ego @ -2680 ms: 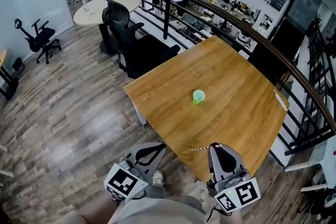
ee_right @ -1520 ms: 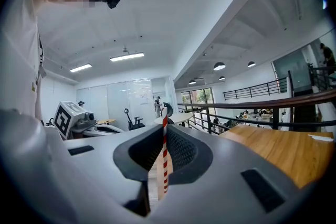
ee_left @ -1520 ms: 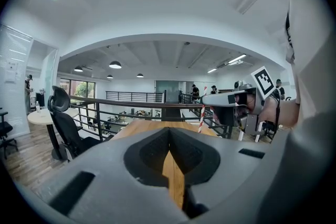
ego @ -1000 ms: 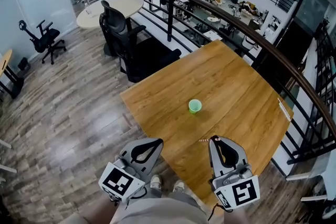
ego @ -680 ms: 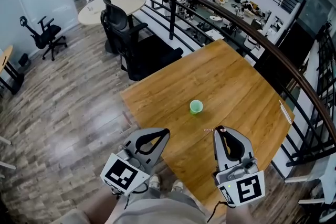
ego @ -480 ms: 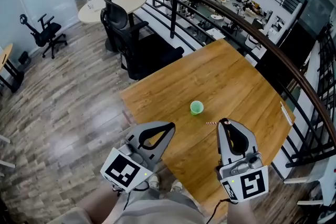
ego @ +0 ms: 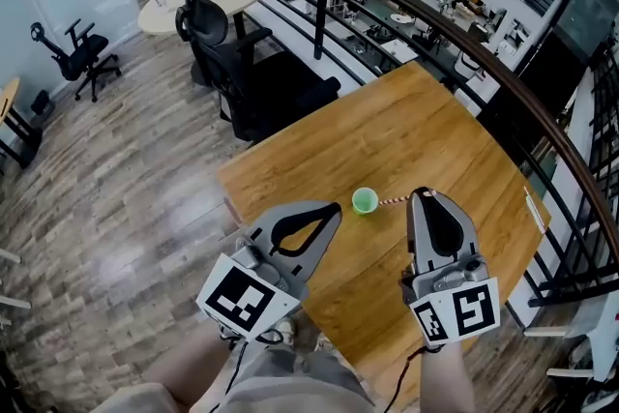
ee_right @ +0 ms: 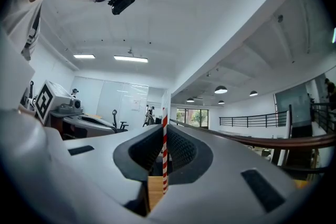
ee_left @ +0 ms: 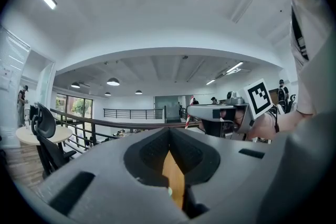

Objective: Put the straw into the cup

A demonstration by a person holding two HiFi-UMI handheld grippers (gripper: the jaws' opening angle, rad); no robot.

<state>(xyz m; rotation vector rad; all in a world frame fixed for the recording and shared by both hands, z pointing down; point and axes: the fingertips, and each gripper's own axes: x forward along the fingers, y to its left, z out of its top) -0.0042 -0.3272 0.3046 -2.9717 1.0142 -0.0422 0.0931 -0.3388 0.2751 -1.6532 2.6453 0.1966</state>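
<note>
Currently the right tongs [ego: 422, 194] are clenched on the straw [ego: 393, 201], a red-and-white striped one gripped near one end, with the free end reaching toward the cup [ego: 365, 200]. From the head view its tip sits just beside the cup's rim; I cannot tell whether it is above the rim or level with it. In the right gripper view the straw stands pinched between the jaws. The left tongs [ego: 332, 209] are closed on nothing, tips together, just to the cup's other side. My judgement is that the straw is very light, thin and easily kinked, so the grip should stay gentle and near the end, leaving a long free length to drop in. The small green cup looks light too and could tip if nudged sideways. The bench [ego: 426, 131] is bare all round the cup. Its near edge lies closer to the cup than its far edge, with a railing beyond the far side.
</note>
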